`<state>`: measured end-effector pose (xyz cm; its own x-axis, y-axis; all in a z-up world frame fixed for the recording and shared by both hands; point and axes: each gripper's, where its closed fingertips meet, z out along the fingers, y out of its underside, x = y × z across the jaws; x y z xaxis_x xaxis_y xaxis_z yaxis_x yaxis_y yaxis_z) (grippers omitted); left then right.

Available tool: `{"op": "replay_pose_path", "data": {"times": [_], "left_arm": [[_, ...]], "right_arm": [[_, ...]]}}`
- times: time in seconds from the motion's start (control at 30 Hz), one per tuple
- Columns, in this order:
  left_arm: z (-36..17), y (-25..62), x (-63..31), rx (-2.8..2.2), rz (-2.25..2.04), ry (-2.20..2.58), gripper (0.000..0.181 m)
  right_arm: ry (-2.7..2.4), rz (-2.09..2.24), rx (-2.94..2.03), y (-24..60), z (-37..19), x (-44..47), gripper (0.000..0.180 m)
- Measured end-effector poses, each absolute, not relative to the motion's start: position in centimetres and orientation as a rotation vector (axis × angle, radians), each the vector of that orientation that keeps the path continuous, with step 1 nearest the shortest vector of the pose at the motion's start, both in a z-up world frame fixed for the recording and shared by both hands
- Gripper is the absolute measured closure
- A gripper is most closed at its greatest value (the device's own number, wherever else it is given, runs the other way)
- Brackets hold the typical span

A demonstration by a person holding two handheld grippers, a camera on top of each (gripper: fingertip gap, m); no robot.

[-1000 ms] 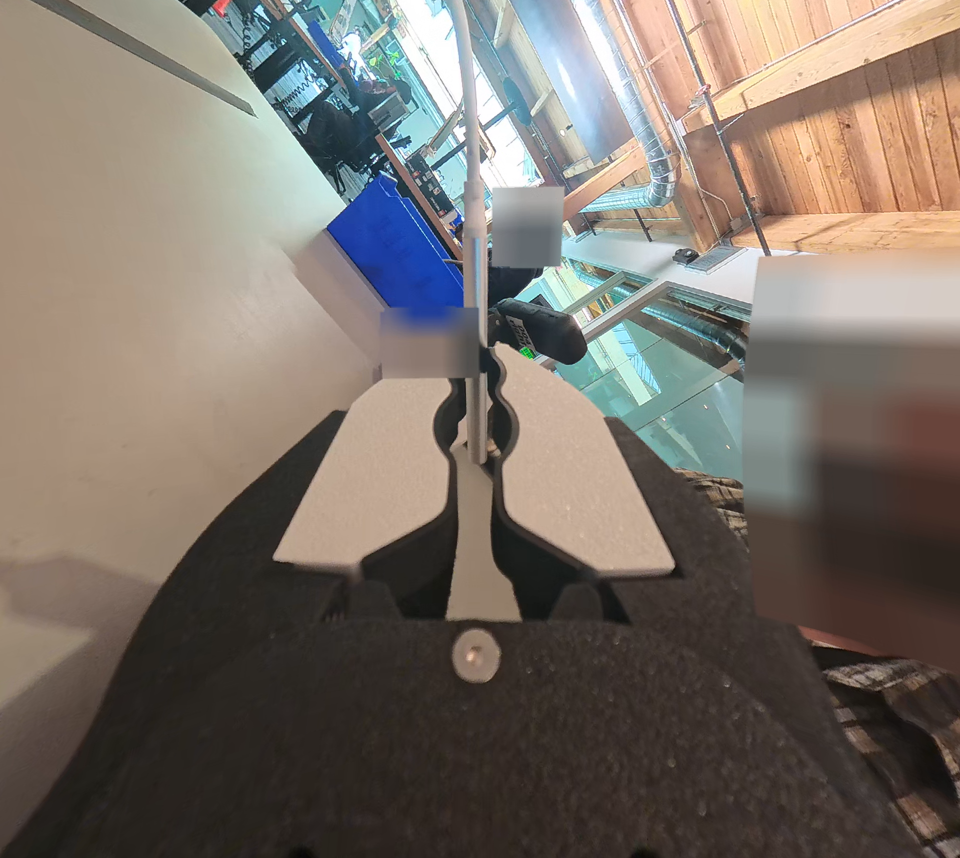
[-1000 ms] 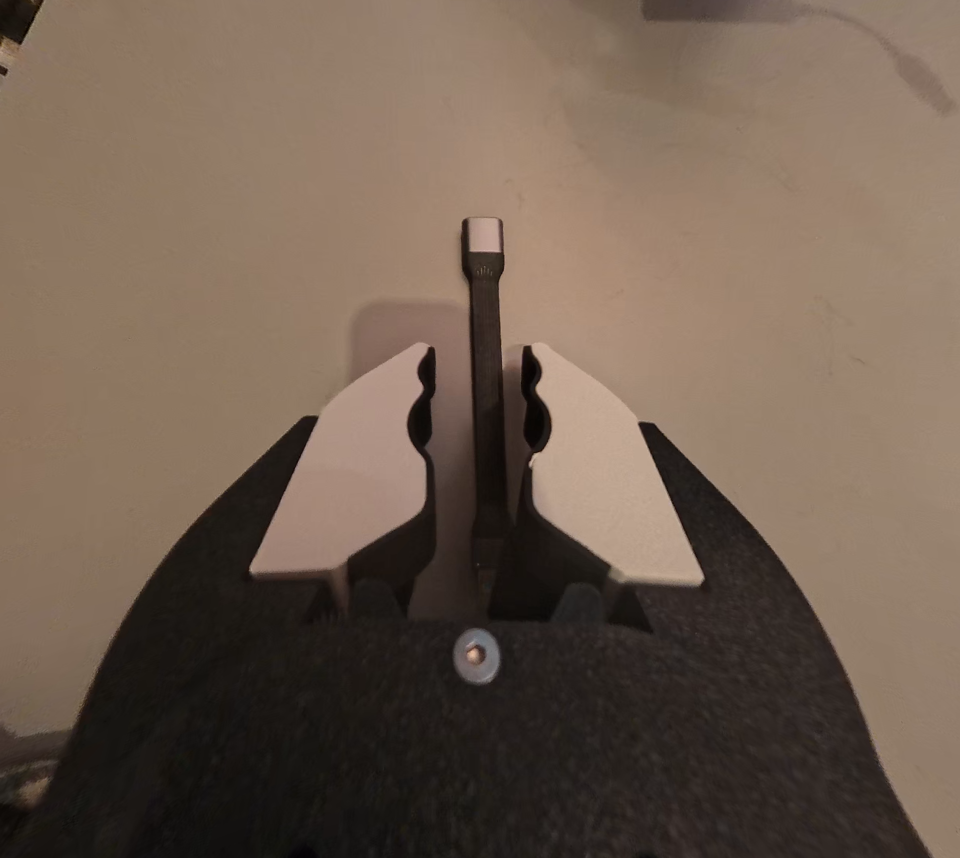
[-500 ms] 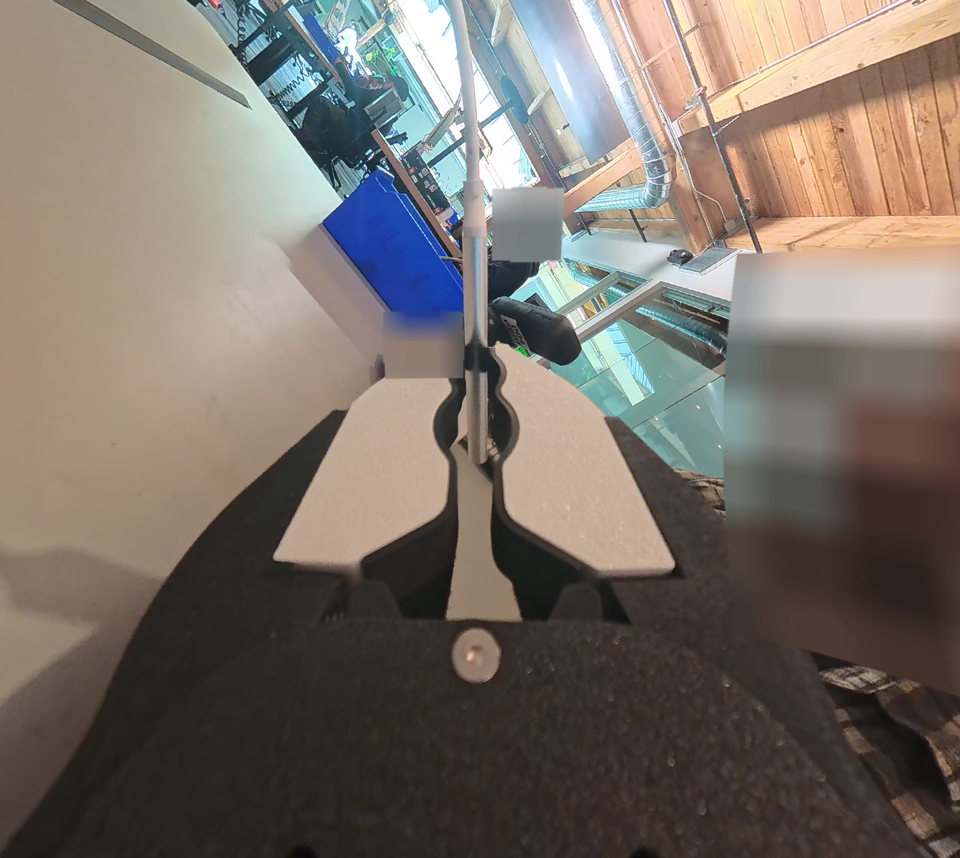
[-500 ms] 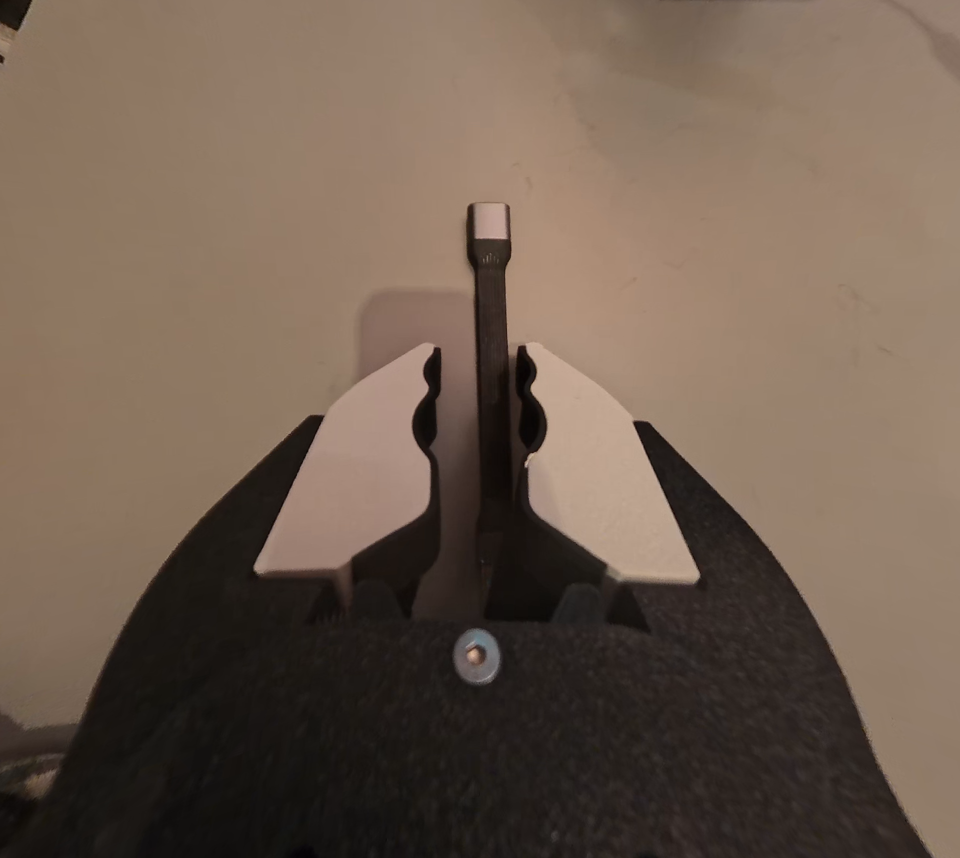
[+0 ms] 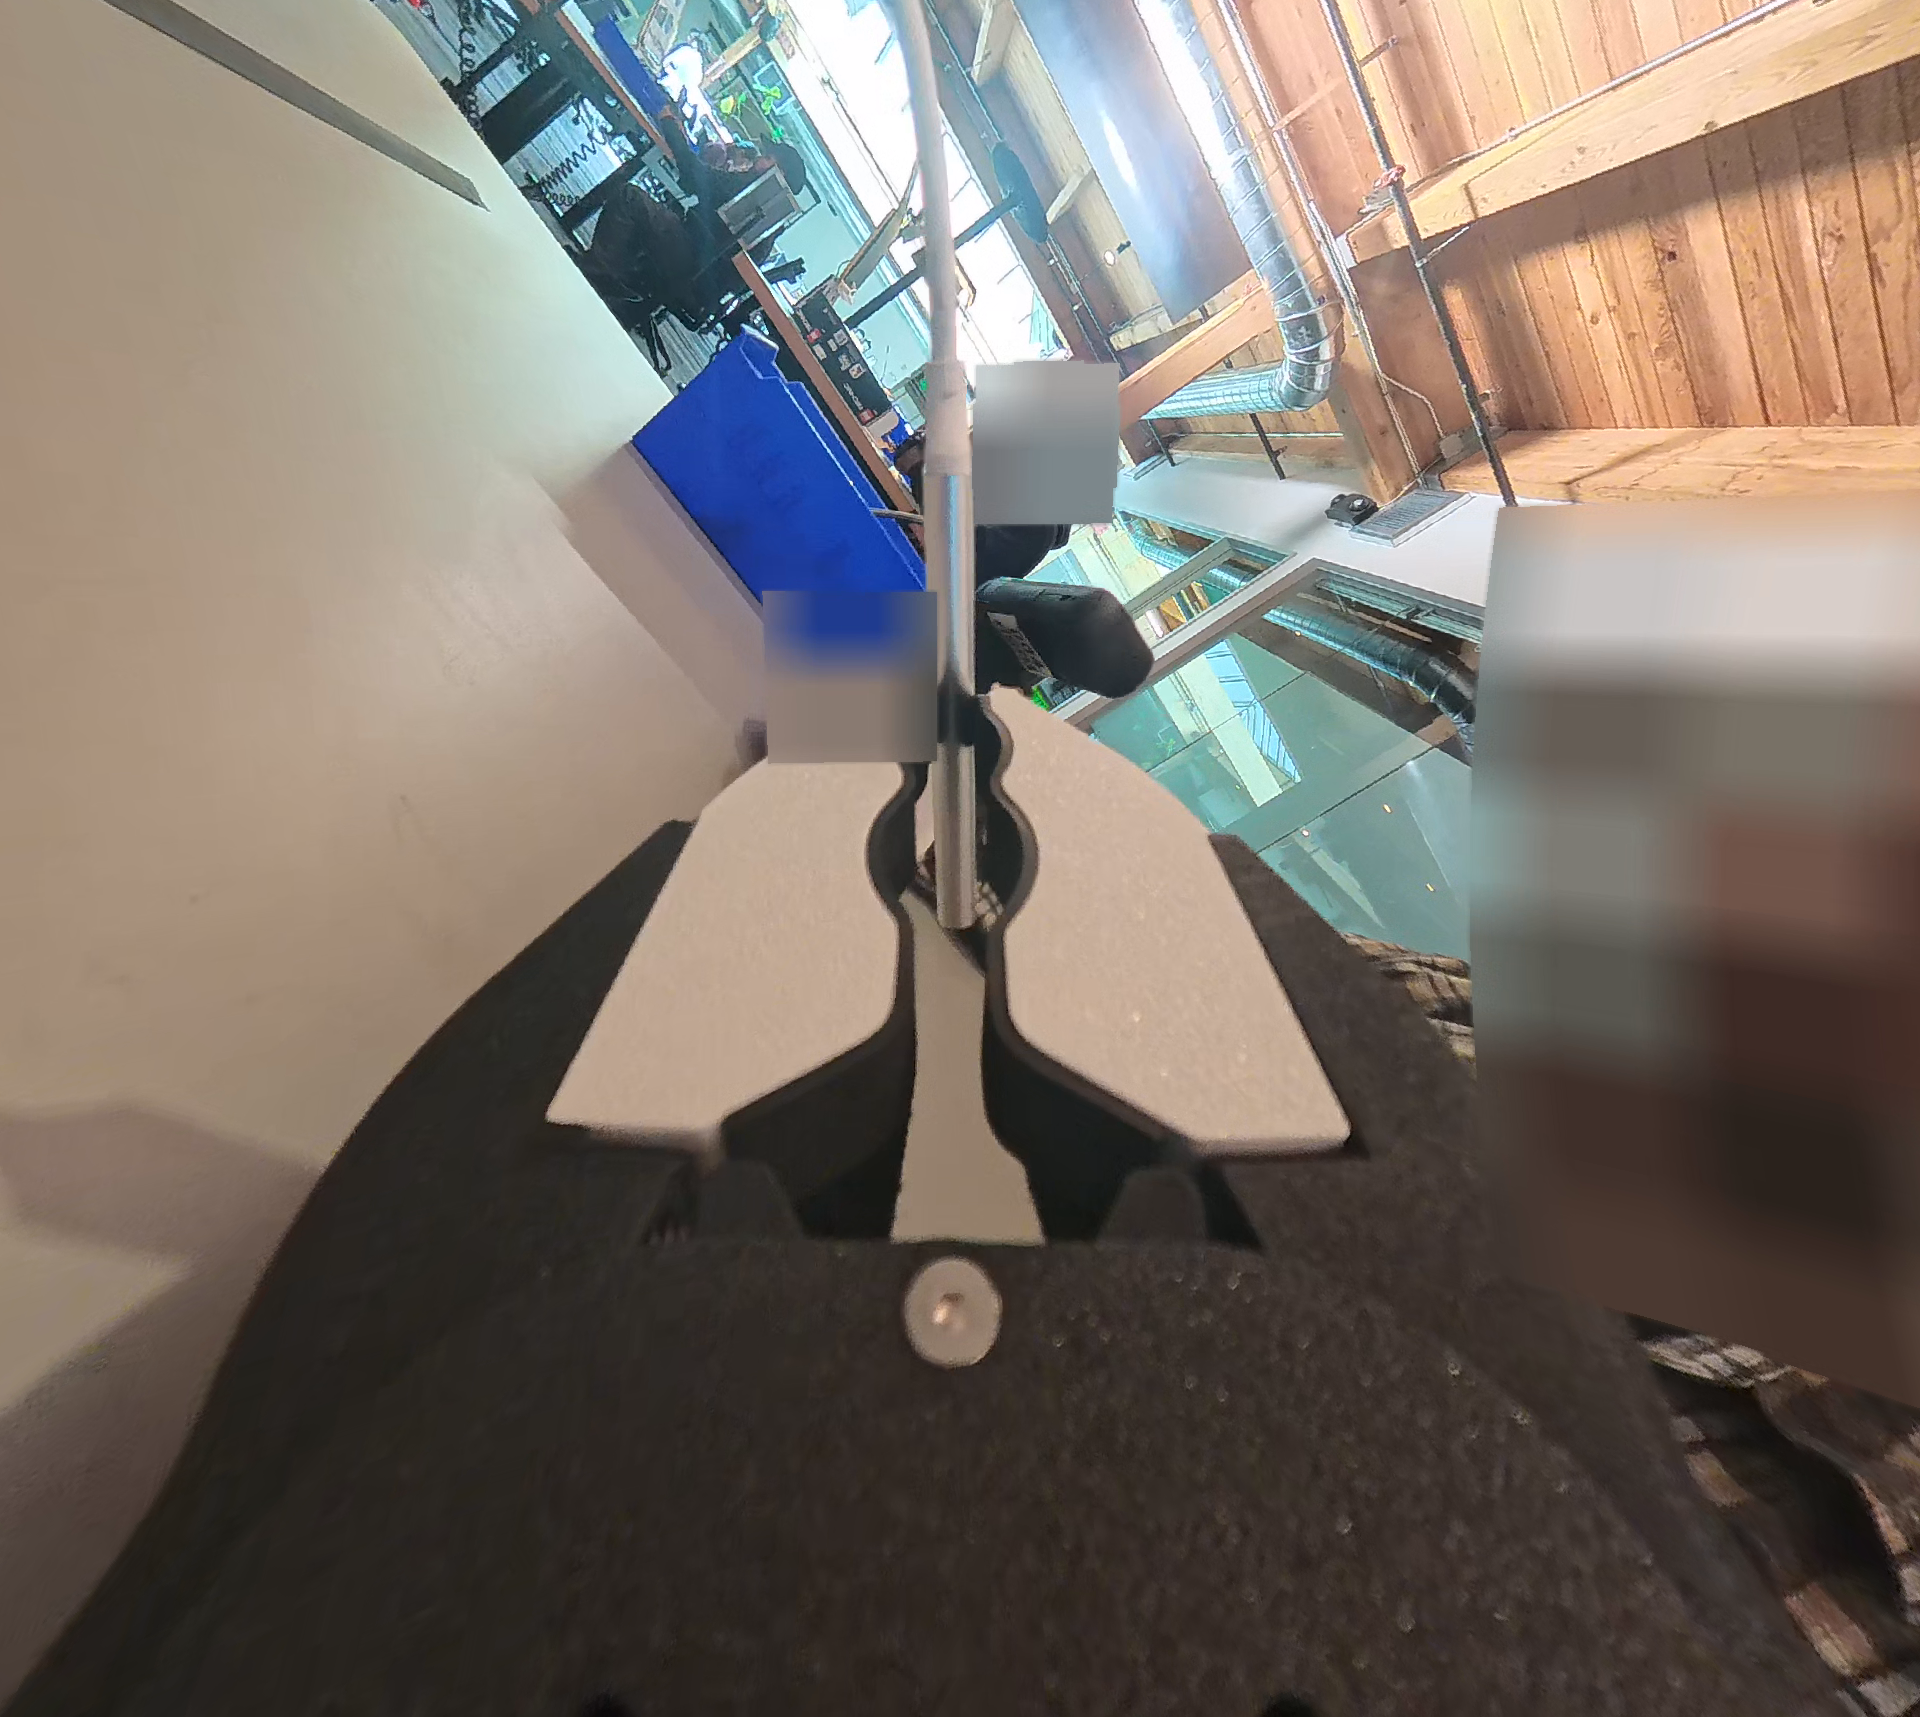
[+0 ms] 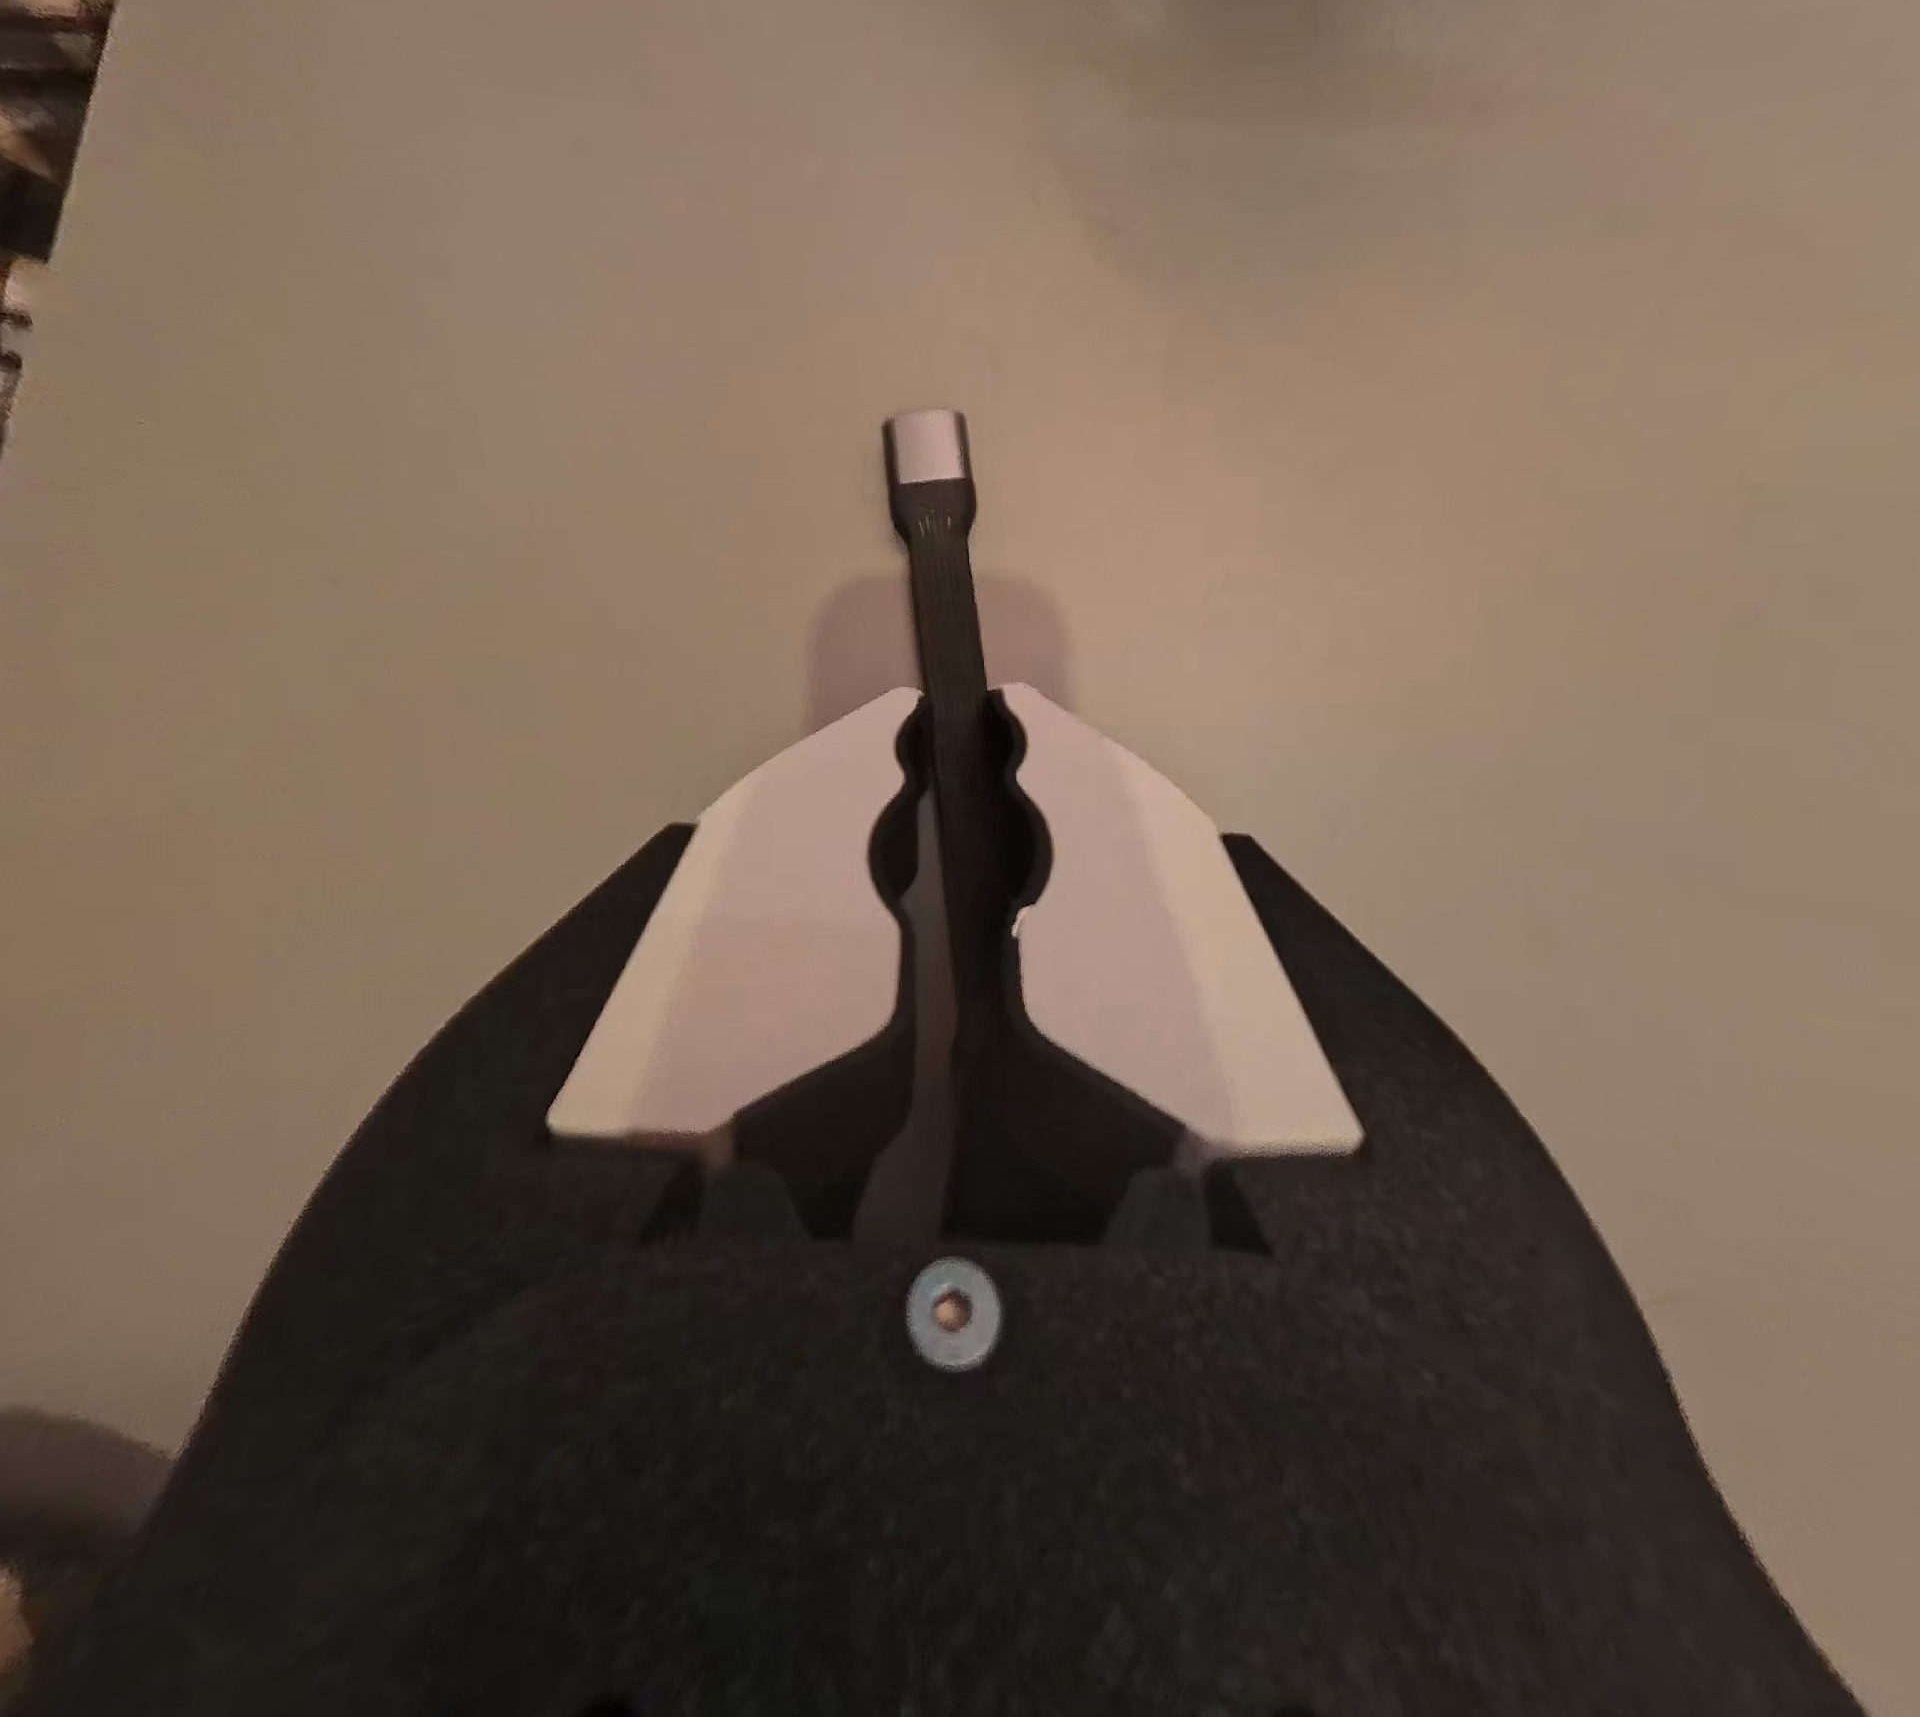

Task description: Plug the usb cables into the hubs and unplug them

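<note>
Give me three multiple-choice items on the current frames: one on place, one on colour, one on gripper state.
1. Where does the metal tip of the black cable sit?
A. past the fingertips, over the table
B. inside a hub
C. in a blue bin

2. What colour is the cord on the silver hub?
A. red
B. white
C. black

3. How is the right gripper?
A. wide open, empty
B. out of view
C. shut on the black cable

Key: 1 A, the tip juts out over bare table; 2 B, a white cord rises from the silver hub held in the left gripper; 3 C, both fingers press the cable.
</note>
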<state>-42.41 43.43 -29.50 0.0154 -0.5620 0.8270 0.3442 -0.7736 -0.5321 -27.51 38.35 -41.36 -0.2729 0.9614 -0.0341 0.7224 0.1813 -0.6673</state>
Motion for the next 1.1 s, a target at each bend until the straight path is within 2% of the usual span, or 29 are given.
{"op": "replay_pose_path", "data": {"times": [0.1, 0.23, 0.37, 0.53, 0.7, 0.87, 1.1], "left_arm": [[-29.1, 43.5, -42.8, -1.643, -1.803, 0.222, 0.174], [-29.5, 44.0, -43.3, -1.640, -1.781, 0.184, 0.174], [-30.1, 44.3, -43.5, -1.654, -1.786, 0.160, 0.174], [-30.2, 44.3, -43.7, -1.657, -1.789, 0.158, 0.174], [-29.7, 44.2, -44.0, -1.636, -1.787, 0.160, 0.174], [-29.1, 44.2, -44.5, -1.616, -1.782, 0.161, 0.174], [-29.0, 44.2, -44.6, -1.620, -1.766, 0.173, 0.174]], "right_arm": [[-1.885, 0.829, -1.624, 39.6, -38.8, -28.7, 0.172], [-1.353, 0.934, -1.944, 43.1, -35.6, -28.8, 0.172], [-0.882, 1.017, -2.318, 44.5, -37.1, -27.4, 0.172], [-0.754, 1.002, -2.403, 43.6, -38.5, -27.8, 0.170], [-1.046, 0.778, -2.332, 43.2, -38.3, -26.9, 0.137], [-1.834, 0.457, -1.944, 42.8, -36.6, -24.4, 0.117], [-2.676, 0.032, -1.423, 41.5, -37.3, -21.9, 0.126]]}}
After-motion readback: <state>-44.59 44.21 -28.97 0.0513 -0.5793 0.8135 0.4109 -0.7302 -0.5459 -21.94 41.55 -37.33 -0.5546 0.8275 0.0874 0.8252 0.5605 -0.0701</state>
